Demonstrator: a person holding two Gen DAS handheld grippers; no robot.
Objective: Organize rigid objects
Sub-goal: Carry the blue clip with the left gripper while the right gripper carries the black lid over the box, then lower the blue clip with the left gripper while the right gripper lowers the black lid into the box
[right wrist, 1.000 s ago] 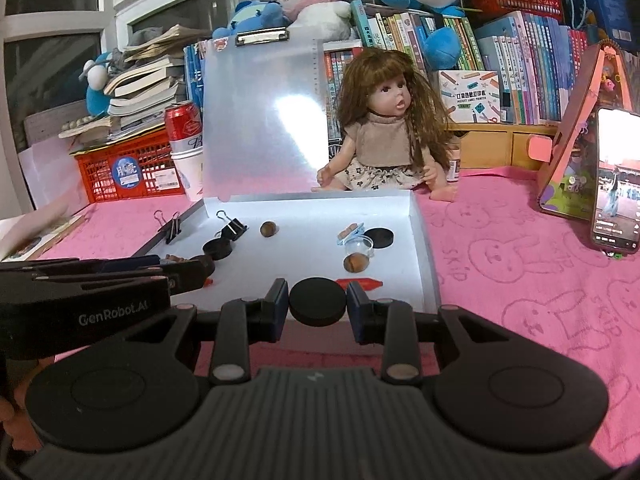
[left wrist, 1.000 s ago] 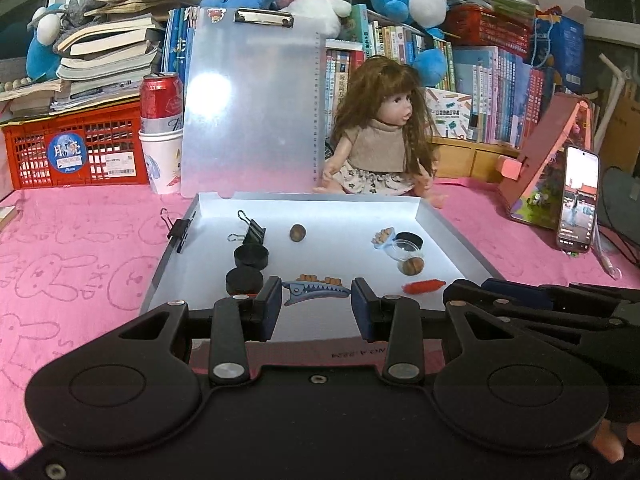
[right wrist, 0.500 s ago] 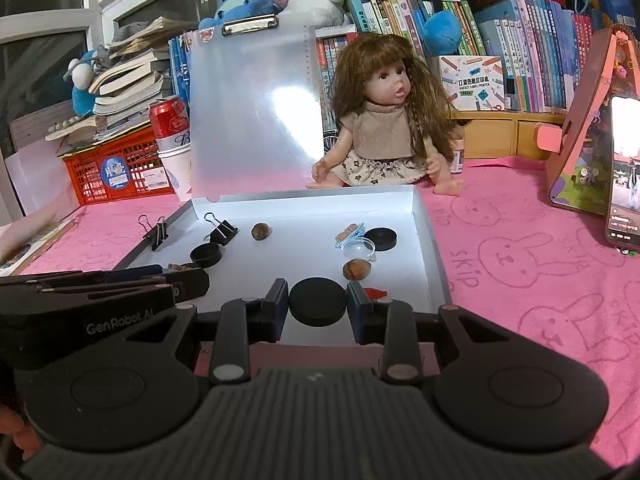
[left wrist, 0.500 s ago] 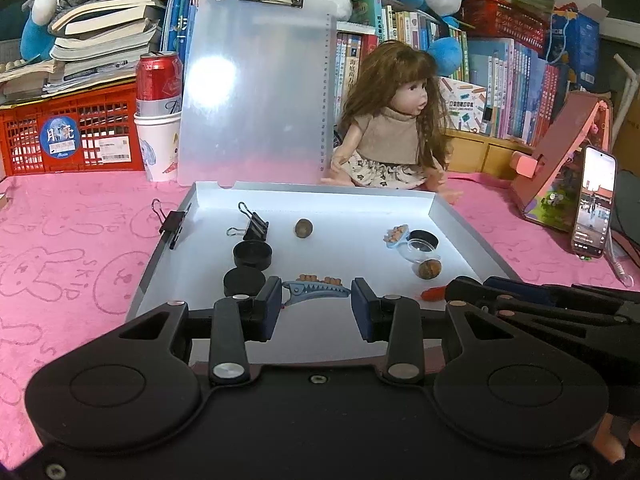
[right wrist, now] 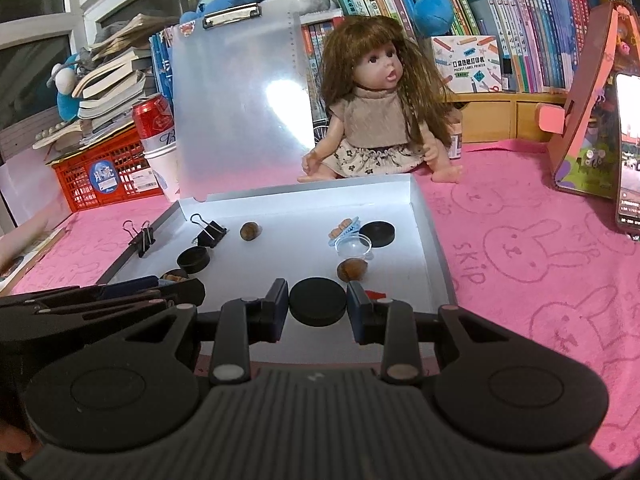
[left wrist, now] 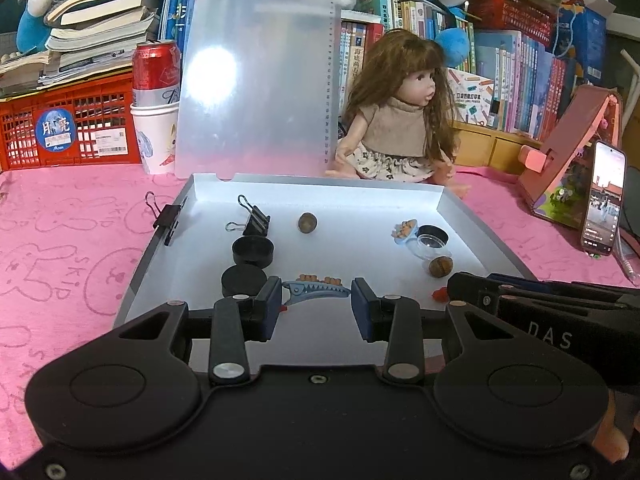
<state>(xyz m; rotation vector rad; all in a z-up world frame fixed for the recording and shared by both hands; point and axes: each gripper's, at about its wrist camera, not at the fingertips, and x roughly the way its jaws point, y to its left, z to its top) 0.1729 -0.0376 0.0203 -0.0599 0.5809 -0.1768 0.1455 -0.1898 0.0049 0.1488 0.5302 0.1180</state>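
Note:
A white tray (left wrist: 480,232) lies on the pink cloth and holds small objects. My right gripper (right wrist: 318,305) is shut on a black round lid (right wrist: 318,306) above the tray's near edge. My left gripper (left wrist: 316,304) is open, with a blue hair clip (left wrist: 316,291) lying on the tray just beyond its fingertips. Near it are a black lid (left wrist: 244,280) and a black cap (left wrist: 253,250). A binder clip (left wrist: 252,220), a walnut (left wrist: 307,223), a clear jar (left wrist: 428,246) and another nut (left wrist: 441,267) lie farther in.
A doll (left wrist: 400,120) sits behind the tray next to an upright clipboard (left wrist: 256,80). A red can (left wrist: 155,72) in a paper cup and a red basket (left wrist: 60,128) stand at the back left. A phone (left wrist: 604,196) leans at right. Another binder clip (left wrist: 166,218) grips the tray's left rim.
Both grippers have shifted slightly over the tray's near edge. The right gripper still holds the black lid. The objects on the tray have not moved.

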